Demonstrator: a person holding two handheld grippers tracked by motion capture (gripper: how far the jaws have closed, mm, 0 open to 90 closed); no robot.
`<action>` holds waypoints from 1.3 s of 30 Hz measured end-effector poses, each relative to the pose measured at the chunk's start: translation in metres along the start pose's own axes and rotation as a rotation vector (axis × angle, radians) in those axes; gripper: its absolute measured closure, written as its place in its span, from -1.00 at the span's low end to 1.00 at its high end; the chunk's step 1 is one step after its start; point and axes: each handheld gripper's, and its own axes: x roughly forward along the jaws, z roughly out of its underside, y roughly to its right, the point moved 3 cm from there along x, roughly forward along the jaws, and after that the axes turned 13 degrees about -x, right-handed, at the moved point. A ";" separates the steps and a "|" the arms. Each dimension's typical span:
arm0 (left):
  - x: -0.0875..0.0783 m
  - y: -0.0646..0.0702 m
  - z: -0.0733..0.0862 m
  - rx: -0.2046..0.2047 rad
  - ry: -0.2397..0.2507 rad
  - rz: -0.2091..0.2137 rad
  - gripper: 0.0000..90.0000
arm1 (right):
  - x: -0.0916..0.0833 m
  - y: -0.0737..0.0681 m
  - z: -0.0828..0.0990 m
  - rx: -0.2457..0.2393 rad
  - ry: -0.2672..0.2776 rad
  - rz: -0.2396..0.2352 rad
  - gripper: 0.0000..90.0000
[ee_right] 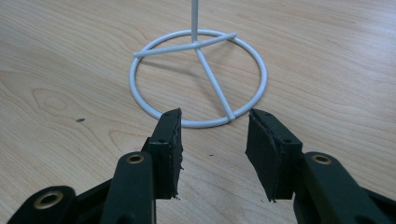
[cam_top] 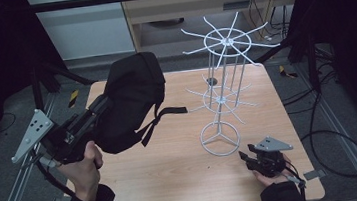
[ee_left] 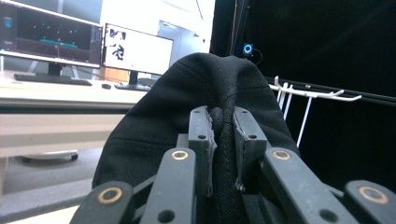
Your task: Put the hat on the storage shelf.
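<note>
A black backpack (cam_top: 128, 99) hangs lifted over the left part of the wooden table (cam_top: 185, 180), its straps dangling to the right. My left gripper (cam_top: 98, 108) is shut on a fold of its fabric; in the left gripper view the bag (ee_left: 187, 102) bulges up past the pinching jaws of that gripper (ee_left: 223, 122). A white wire display rack (cam_top: 222, 83) with hook arms stands right of centre, and its ring base (ee_right: 198, 77) lies just ahead of my right gripper (ee_right: 214, 125). The right gripper (cam_top: 245, 156) stands open low over the table, empty.
Black frame posts and cables flank the table. A wooden cabinet (cam_top: 191, 3) stands behind it. Monitors (ee_left: 135, 49) and a keyboard sit on a desk (ee_left: 46, 95) in the left gripper view. Some of the rack's hook arms (ee_left: 313, 95) show right of the bag.
</note>
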 end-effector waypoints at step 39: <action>0.066 0.038 0.006 -0.037 -0.042 0.171 0.75 | -0.001 0.001 0.000 0.001 0.003 -0.007 0.24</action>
